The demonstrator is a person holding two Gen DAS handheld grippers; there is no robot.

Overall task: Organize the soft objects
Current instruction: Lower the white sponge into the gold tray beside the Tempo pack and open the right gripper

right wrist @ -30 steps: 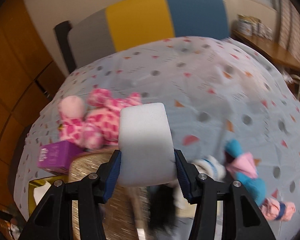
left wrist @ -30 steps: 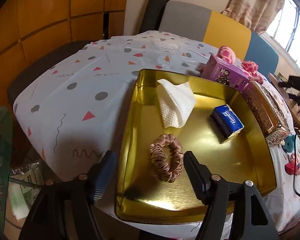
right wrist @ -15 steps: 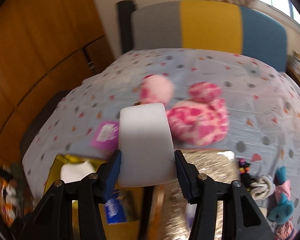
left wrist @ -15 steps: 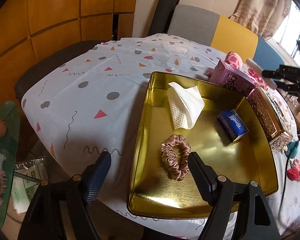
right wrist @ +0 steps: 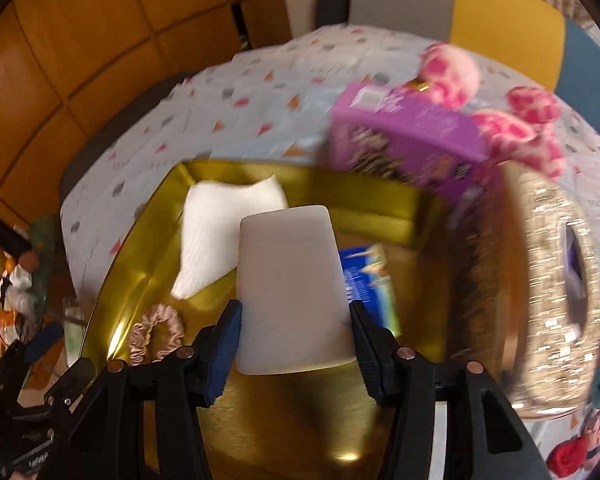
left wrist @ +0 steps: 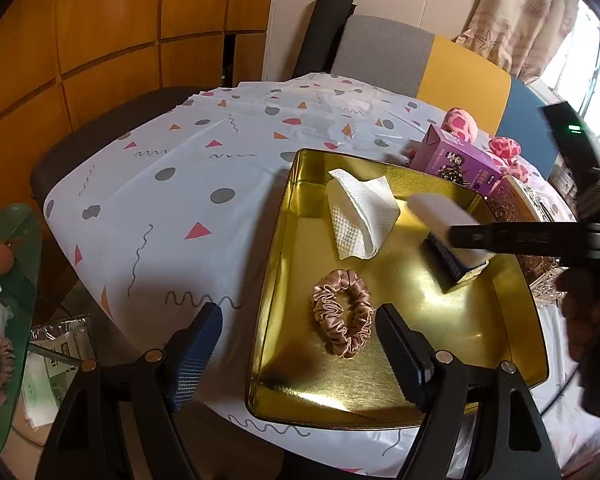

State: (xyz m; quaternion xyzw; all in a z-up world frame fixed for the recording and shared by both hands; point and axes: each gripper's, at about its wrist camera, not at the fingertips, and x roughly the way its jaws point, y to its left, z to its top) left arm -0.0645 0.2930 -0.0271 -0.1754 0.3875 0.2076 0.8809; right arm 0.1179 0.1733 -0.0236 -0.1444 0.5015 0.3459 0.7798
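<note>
Right gripper (right wrist: 295, 332) has the white sponge (right wrist: 290, 288) clamped over the gold tray (left wrist: 284, 248), above the blue packet (right wrist: 370, 280). Napkin (left wrist: 360, 218) and scrunchie (left wrist: 342, 312) lie inside. Left gripper (left wrist: 298, 348) hangs wide apart, holding nothing.

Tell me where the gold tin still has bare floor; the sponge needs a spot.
Bare floor: the near right part of the gold tin, bordered by the pink scrunchie, the blue tissue pack and the near wall. The far half is crowded: the white napkin lies far left, and the white sponge held in the right gripper hangs over the pack.
</note>
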